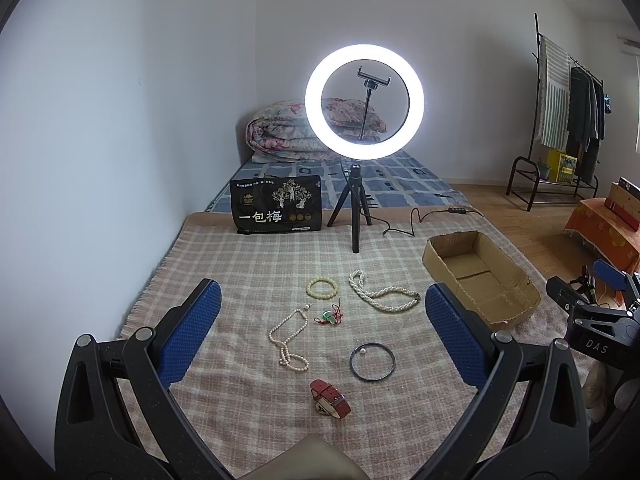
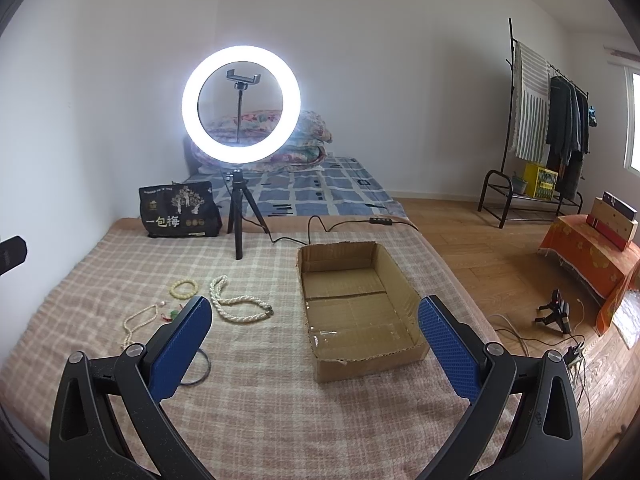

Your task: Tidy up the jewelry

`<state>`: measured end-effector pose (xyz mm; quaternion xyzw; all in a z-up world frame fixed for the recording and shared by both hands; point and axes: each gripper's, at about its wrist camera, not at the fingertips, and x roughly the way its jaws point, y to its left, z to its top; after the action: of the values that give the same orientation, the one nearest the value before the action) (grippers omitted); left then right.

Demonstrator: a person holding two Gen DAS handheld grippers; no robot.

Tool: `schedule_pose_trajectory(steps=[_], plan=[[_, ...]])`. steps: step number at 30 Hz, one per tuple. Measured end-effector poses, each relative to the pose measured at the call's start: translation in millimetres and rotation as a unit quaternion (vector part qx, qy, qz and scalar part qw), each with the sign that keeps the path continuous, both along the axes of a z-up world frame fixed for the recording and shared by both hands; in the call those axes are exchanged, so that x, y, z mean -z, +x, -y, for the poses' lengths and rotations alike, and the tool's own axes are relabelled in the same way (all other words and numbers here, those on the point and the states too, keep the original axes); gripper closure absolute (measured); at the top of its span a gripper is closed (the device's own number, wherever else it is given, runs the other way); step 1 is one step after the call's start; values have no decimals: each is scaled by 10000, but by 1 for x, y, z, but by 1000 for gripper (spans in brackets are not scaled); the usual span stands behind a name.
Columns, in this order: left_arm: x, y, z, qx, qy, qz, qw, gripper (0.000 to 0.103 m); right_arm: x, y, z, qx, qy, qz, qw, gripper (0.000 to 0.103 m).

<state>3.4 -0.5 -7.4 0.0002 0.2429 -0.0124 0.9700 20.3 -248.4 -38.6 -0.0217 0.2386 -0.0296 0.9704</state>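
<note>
Jewelry lies on a plaid blanket [image 1: 248,276]: a yellow bead bracelet [image 1: 322,288], a twisted pearl necklace [image 1: 380,295], a thin pearl strand [image 1: 286,340], a green pendant on red cord [image 1: 330,315], a dark bangle [image 1: 372,361] and a red-strap watch [image 1: 331,398]. My left gripper [image 1: 322,308] is open and empty above them. An empty cardboard box [image 2: 356,300] sits to the right. My right gripper [image 2: 314,320] is open and empty over the box's near edge. The pearl necklace [image 2: 240,306] and bead bracelet [image 2: 184,289] show left of it.
A lit ring light on a tripod [image 1: 362,100] and a black snack bag [image 1: 276,206] stand at the blanket's far end, with a cable [image 2: 320,224] trailing right. Wooden floor [image 2: 500,264], a clothes rack [image 2: 536,120] and an orange-covered stand [image 2: 588,256] lie to the right.
</note>
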Motion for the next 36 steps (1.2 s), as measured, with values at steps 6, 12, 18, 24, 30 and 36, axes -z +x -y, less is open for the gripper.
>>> schedule_pose_trajectory(steps=[6, 12, 18, 24, 30, 36], plan=[[0, 0, 0, 0, -5, 4, 10000, 0, -1, 1, -2, -30, -11, 7, 10000, 1], [0, 0, 0, 1, -8, -5, 10000, 0, 0, 0, -2, -25, -7, 5, 10000, 1], [2, -2, 5, 14, 1, -8, 10000, 0, 0, 1, -1, -29, -8, 3, 10000, 1], [3, -2, 6, 14, -6, -19, 10000, 0, 2, 2, -3, -45, -6, -11, 10000, 1], [10, -2, 8, -7, 12, -57, 10000, 0, 4, 4, -5, -44, -41, -45, 10000, 1], [17, 7, -1, -59, -14, -154, 9999, 0, 6, 6, -7, -35, -65, -79, 9999, 1]])
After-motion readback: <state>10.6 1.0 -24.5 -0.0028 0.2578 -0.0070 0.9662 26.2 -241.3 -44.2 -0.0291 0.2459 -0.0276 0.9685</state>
